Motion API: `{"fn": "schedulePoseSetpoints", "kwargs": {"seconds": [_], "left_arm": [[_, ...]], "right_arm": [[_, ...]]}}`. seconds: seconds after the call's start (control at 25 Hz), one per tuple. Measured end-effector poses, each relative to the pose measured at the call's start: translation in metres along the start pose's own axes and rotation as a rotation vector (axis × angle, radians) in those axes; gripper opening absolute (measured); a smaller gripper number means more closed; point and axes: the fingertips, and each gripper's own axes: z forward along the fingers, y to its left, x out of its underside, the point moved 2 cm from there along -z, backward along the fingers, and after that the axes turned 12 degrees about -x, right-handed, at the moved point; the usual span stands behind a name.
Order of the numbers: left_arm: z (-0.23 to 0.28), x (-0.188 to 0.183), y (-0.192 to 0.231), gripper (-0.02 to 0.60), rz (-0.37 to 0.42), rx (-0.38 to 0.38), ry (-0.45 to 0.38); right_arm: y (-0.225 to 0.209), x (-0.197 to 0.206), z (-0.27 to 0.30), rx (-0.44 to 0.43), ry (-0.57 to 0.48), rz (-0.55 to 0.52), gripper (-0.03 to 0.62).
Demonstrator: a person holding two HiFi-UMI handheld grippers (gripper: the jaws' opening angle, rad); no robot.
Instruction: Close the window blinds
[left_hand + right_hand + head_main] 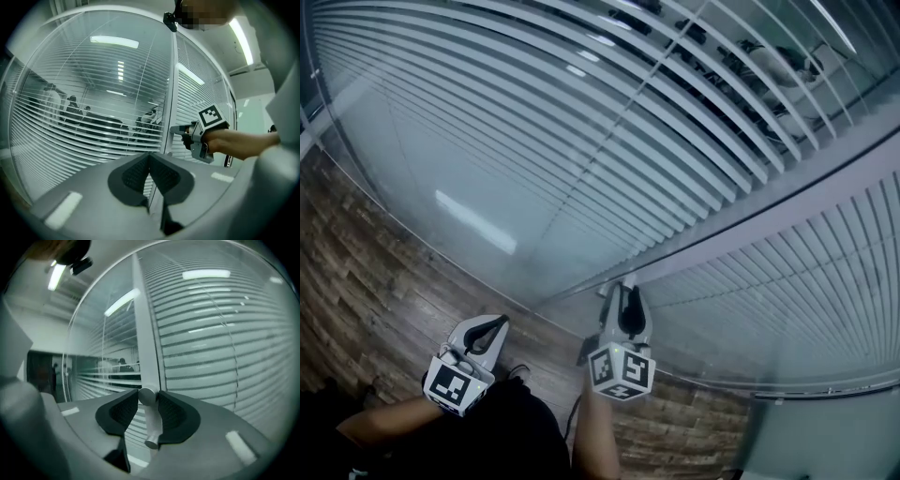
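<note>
Left of the upright post (769, 192), the blinds (581, 112) sit behind glass with their slats lying flat and gaps between them. In the left gripper view a room with seated people shows through, so this pane is not closed yet.

The left gripper (492, 328) hangs low over the wooden floor (366, 281), left of the post and well apart from it. Its fingers (133, 176) are pressed together with nothing between them, and it looks to have no part in this step.

The right gripper (628, 292) is at the post itself. In the right gripper view a small round knob (149, 420) sticks out from the post, and the fingers (119, 413) are clamped on it, one pad against each side. I take this to be the control that tilts the slats, so the step in hand is gripping and turning the knob.

Right of the post, the slats of the second pane look nearly flat-on and much less open.

The next move probably calls for a twist of the right wrist about the knob's own axis, with the grip kept firm so the pads do not slip on the smooth metal. The slats left of the post will show whether the turn is going the right way. The frames do not show which way closes them.
</note>
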Motion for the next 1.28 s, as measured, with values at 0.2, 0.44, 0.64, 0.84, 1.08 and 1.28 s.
{"fn": "schedulePoseSetpoints", "kwargs": {"seconds": [0.2, 0.44, 0.64, 0.84, 1.08, 1.28], "left_arm": [[-0.002, 0.001, 0.0, 0.002, 0.005, -0.013, 0.005], [-0.007, -0.001, 0.002, 0.002, 0.001, -0.022, -0.014], [-0.008, -0.001, -0.001, 0.002, 0.0, -0.027, -0.009], [-0.007, -0.002, -0.001, 0.002, -0.014, -0.038, -0.007], [-0.009, -0.003, 0.0, 0.002, -0.016, -0.051, 0.009], [-0.009, -0.004, -0.001, 0.002, -0.022, -0.059, 0.008]], "right_arm": [[0.003, 0.002, 0.004, 0.05, 0.175, -0.366, 0.139], [0.011, 0.007, 0.006, 0.137, 0.361, -0.846, 0.135], [0.011, 0.002, 0.004, 0.08, 0.261, -0.657, 0.145], [0.0, -0.005, -0.004, -0.068, -0.016, 0.11, 0.181], [-0.003, -0.005, -0.004, -0.062, -0.147, 0.413, 0.131], [0.001, -0.01, -0.005, -0.014, -0.066, 0.134, 0.132]]}}
